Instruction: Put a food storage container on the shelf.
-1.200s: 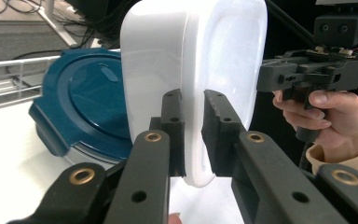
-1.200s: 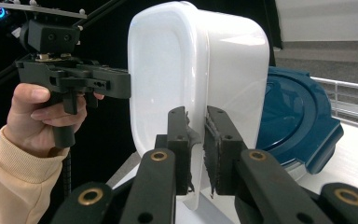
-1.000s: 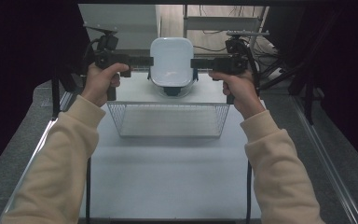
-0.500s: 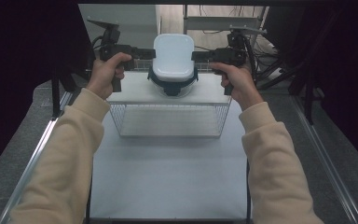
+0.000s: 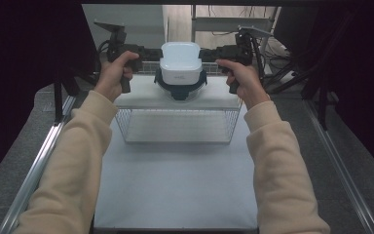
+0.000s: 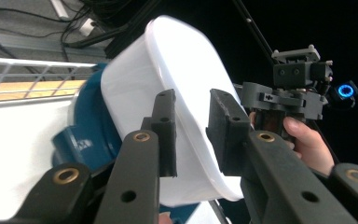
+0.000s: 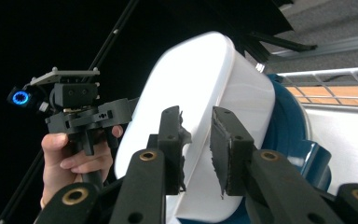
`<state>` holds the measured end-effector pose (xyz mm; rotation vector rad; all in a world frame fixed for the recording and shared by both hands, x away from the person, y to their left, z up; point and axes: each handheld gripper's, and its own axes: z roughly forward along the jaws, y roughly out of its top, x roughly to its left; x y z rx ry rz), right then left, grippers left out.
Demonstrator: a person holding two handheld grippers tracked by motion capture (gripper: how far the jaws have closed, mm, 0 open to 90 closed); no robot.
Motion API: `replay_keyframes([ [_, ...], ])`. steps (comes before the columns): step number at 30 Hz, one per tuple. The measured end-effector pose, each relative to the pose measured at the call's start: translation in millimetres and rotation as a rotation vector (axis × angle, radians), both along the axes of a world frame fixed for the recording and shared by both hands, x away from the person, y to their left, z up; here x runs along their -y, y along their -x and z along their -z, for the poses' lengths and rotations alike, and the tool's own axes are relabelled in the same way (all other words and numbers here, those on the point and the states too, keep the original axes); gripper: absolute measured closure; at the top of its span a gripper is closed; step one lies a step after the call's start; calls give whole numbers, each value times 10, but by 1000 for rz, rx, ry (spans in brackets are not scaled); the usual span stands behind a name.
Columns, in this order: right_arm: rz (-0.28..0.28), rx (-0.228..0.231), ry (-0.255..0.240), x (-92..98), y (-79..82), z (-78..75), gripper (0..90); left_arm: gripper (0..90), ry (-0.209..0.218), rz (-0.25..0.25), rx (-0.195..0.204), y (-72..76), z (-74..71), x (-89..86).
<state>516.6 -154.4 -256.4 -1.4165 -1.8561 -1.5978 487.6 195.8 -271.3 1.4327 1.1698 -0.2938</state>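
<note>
A white plastic tub (image 5: 180,61) is held upside down, its flat bottom up, over a dark blue bowl-shaped base (image 5: 180,90) that rests on a white board (image 5: 136,97). My left gripper (image 5: 148,51) pinches the tub's left wall and my right gripper (image 5: 213,52) pinches its right wall. In the left gripper view the jaws (image 6: 193,105) close on the tub (image 6: 177,84), with the blue base (image 6: 86,135) behind and the right gripper (image 6: 289,88) beyond. In the right gripper view the jaws (image 7: 196,121) hold the tub (image 7: 205,79) above the base (image 7: 291,135), with the left gripper (image 7: 79,109) farther off.
The white board lies across a wire basket (image 5: 175,126) at the far end of the pale table (image 5: 175,185). Metal rails (image 5: 44,151) run along both table sides. Cables and dark stands crowd the space behind.
Both hands have moved farther away and up with the tub. The blue base under it now shows more than before.
</note>
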Motion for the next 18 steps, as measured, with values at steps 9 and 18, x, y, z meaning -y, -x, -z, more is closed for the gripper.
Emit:
replay_keyframes([
  [9, 24, 34, -32, -11, 26, 1, 446, 537, -53, -35, 107, 61, -40, 56],
  [18, 38, 330, 95, 99, 407, -186, 274, 278, -219, -78, 310, 481, -179, 4],
])
